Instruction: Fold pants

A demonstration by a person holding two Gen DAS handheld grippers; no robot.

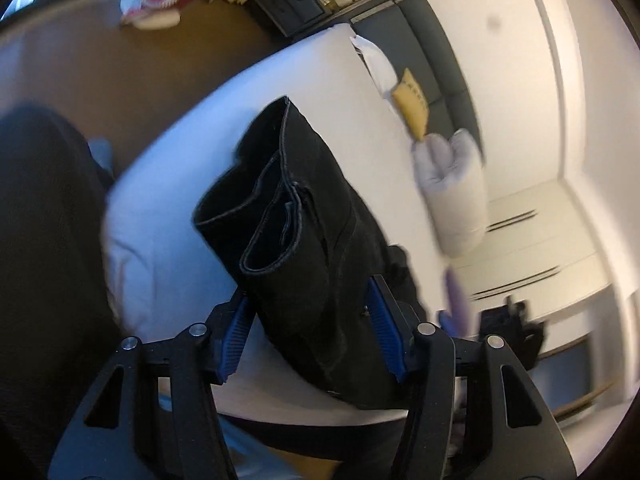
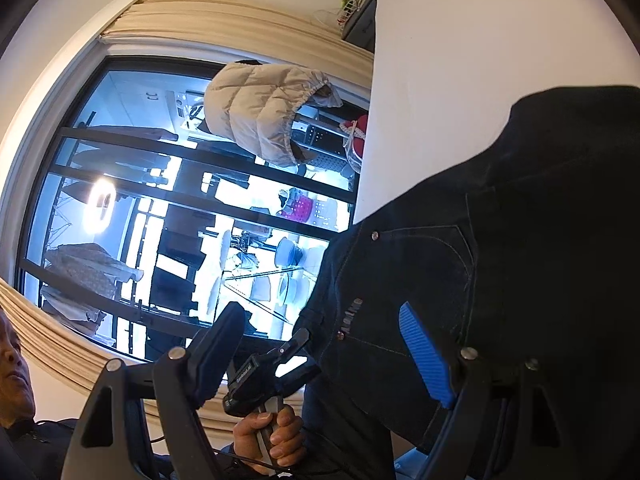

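Dark denim pants (image 1: pixel 312 216) lie folded on the white bed (image 1: pixel 168 208), leg cuffs toward the far end. My left gripper (image 1: pixel 310 334) is open, its blue pads (image 1: pixel 236 336) on either side of the near end of the folded pants. In the right wrist view the pants (image 2: pixel 500 260) fill the right side, waist and pocket seam showing. My right gripper (image 2: pixel 320 352) is open, its blue right pad (image 2: pixel 424 352) lying against the denim and the left finger off the fabric. The left gripper's body and the hand holding it (image 2: pixel 268 432) show below.
A grey pillow (image 1: pixel 456 196), a yellow cushion (image 1: pixel 412 100) and a white pillow (image 1: pixel 372 60) lie at the bed's far side by a grey headboard (image 1: pixel 436 40). White wardrobe doors (image 1: pixel 532 240) stand right. A large window (image 2: pixel 160 220) and beige jacket (image 2: pixel 268 112) are beyond the bed.
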